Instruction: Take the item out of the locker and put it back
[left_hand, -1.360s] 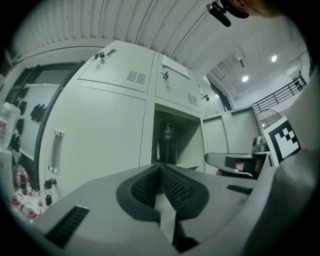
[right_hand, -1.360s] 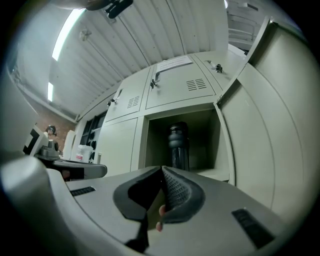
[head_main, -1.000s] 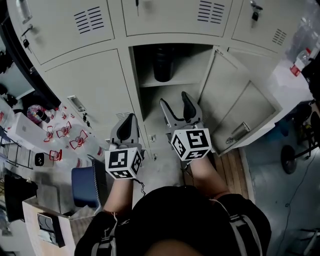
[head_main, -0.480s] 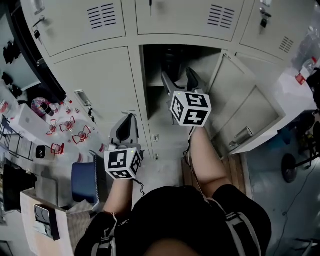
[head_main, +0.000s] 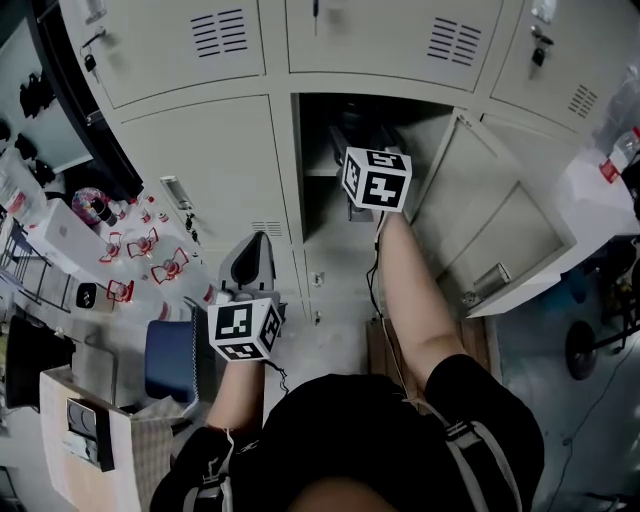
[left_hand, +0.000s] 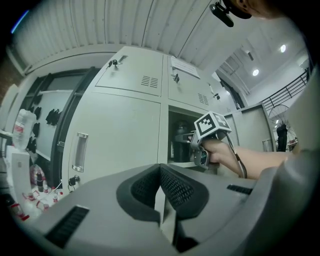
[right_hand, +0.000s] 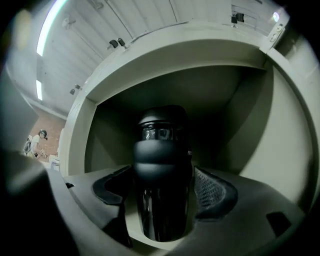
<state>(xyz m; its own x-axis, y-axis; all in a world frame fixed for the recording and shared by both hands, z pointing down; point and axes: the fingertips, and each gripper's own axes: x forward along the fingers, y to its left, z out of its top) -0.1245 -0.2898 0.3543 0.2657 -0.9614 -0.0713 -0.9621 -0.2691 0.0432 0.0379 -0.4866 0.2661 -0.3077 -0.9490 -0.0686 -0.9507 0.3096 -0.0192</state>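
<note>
The right tongs (right_hand: 164, 186) reached into the open locker (right_hand: 280, 140) with their jaws spread wide; they had just been opening. The black bottle (right_hand: 161, 150) stood upright between them. The left pad stood clear of it and the right pad lay close beside it, without a visible squeeze. The bottle rested on the shelf (left_hand: 181, 163), towards its left edge as the left tongs view showed it, and back from the front edge. The person's right arm (head_main: 410, 290) stretched from the body up to the opening, with the marker cube at the locker's mouth. The locker door (head_main: 500, 230) hung open to the right of the arm. The left tongs (left_hand: 160, 192) had their jaws pressed together with nothing between them. They pointed at the closed door (left_hand: 115, 135) left of the open locker, well apart from it.
</note>
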